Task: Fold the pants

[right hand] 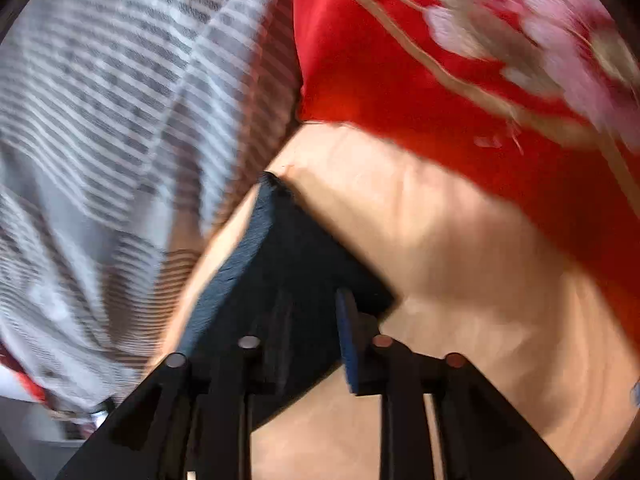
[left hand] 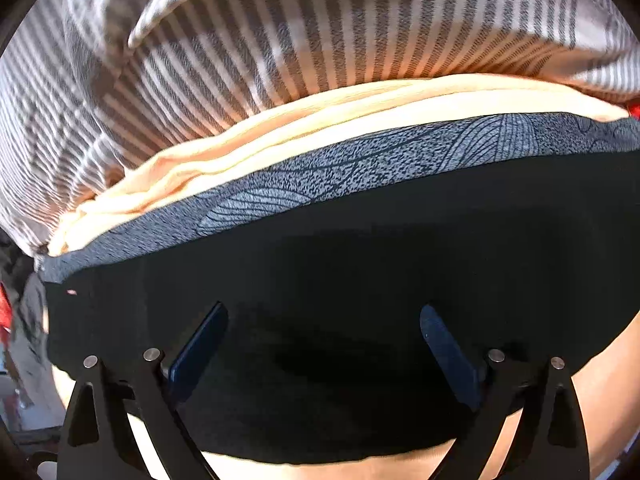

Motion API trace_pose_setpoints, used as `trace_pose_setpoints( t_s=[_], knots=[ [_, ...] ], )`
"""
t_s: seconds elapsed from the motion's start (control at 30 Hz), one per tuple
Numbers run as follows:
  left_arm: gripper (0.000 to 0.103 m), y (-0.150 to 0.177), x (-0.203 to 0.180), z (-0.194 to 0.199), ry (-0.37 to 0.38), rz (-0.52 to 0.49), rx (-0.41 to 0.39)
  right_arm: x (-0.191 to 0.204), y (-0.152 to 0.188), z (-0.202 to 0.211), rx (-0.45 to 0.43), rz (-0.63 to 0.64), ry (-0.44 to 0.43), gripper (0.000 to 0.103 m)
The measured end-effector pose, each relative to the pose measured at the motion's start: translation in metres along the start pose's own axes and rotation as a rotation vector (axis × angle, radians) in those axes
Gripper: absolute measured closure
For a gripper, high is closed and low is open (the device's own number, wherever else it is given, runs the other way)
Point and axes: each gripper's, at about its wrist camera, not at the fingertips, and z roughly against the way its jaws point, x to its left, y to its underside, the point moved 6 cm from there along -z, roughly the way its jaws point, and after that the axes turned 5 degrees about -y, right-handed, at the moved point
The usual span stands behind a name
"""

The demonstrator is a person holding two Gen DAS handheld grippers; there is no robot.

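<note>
Left gripper (left hand: pixel 324 344) wide open over the pants (left hand: pixel 320 260); right gripper (right hand: pixel 312 332) pinches a corner. Mid-fold, I'd say: next, left needs its own grip.

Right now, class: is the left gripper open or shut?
Open: the left gripper has fingers spread wide over the black pants, gripping nothing.
</note>
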Motion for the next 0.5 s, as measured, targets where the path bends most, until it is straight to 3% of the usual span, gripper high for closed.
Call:
trace_pose_setpoints(
  t_s=[0.1, 0.23, 0.37, 0.5],
  knots=[
    [0.005, -0.007, -0.009, 0.024, 0.078, 0.041, -0.011, 0.003, 0.036, -0.016, 0.054, -0.065, -0.101, 0.065],
    [0.005, -0.021, -0.044, 0.041, 0.146, 0.002, -0.053, -0.008, 0.06, -0.047, 0.079, -0.152, -0.148, 0.065],
    [0.008, -0.02, -0.068, 0.02, 0.169, -0.018, -0.002, 0.004, 0.051, -0.058, 0.03, -0.165, -0.209, 0.064],
    [0.008, -0.015, -0.072, 0.019, 0.185, 0.016, -0.008, 0.017, 0.031, -0.072, -0.006, -0.15, -0.23, 0.05]
  ],
)
